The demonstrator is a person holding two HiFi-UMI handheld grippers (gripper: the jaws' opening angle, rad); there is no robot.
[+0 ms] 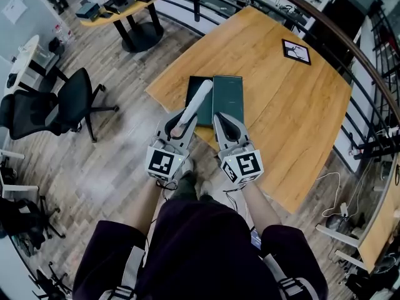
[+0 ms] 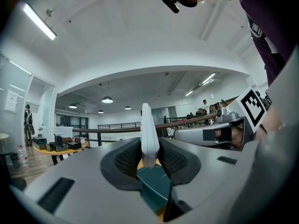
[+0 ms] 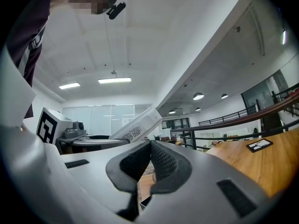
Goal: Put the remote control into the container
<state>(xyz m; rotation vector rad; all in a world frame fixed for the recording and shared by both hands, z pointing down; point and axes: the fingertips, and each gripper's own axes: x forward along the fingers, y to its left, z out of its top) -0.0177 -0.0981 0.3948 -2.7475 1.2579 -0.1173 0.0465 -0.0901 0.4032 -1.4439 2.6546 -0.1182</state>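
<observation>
Clamping the near end of the white remote control (image 2: 148,129), the left gripper's (image 2: 149,149) fingers (image 2: 127,160) press on it from both sides. The rest of the remote sticks out past the fingertips, away from the person. Just below those fingers shows the dark green container (image 2: 156,185).

In the head view the remote (image 1: 200,97) reaches forward from the left gripper (image 1: 181,127) over a darker flat piece (image 1: 192,108), which touches the left side of the container (image 1: 229,92).

Just to the right, the right gripper (image 3: 150,146) has its fingertips pressed together on nothing. The remote (image 3: 140,125) passes beyond and left of them. The right gripper (image 1: 226,125) points at the container's near edge on the wooden table (image 1: 281,111).
</observation>
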